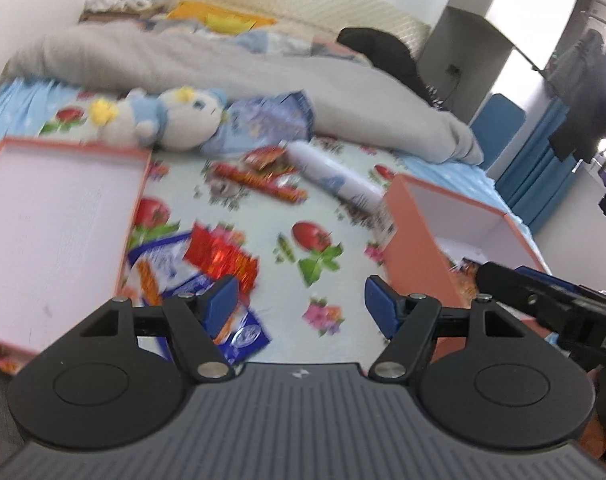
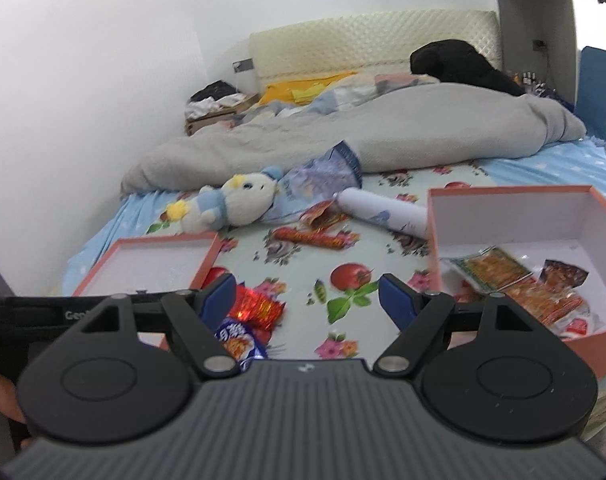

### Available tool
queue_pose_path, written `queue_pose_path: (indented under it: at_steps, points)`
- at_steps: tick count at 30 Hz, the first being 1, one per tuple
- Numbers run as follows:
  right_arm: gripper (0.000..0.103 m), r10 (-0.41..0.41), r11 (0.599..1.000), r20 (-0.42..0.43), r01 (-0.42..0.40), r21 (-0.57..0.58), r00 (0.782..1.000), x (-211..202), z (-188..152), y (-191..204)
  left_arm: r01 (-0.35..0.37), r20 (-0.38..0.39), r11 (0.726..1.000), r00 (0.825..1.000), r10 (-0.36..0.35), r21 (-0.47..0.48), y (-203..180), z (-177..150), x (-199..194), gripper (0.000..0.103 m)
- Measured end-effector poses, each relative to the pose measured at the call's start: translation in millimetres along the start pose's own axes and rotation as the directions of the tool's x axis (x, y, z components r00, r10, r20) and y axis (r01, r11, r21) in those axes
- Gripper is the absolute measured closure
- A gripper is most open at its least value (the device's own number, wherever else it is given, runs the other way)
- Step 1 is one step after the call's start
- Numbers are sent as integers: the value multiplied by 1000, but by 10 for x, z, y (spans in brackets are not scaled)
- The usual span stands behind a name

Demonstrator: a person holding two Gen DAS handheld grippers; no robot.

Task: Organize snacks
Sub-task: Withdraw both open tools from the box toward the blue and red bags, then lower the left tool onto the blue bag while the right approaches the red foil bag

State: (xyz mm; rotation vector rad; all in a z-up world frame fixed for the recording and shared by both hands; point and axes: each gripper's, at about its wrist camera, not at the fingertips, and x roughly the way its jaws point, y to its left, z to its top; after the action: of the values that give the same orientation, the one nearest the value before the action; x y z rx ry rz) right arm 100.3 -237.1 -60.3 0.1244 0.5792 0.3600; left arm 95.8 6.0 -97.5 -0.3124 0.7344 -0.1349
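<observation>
Your left gripper [image 1: 301,294] hangs with jaws spread wide and empty, the red foil snack [image 1: 223,258] and blue packet [image 1: 175,264] just ahead by its left finger; your right gripper [image 2: 307,298] gapes too, over the same pair. The pink box [image 2: 507,196] holds orange snack packs [image 2: 499,268]; the lid tray [image 2: 115,256] lies bare. Only the right view shows inside that box.

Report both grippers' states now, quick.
Left gripper: open, holding nothing.
Right gripper: open, holding nothing.
</observation>
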Motion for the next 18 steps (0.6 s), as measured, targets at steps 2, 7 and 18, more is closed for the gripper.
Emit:
queue_pose_path:
  at_steps: [2,7,18]
  points:
    - [23,8,1000,-21,-8,5,1000,38,-49,12,-18,-25,999,1000,17,-26,98,-73,47,29]
    - [23,21,1000,-63,-21,8,998,155,-101,5,-57,-74,995,996,51,-76,309,-203,189,26]
    - [24,56,998,-161,-55,7,985,637,-67,-97,-104,-148,988,985,87,-113,473,-245,705,17]
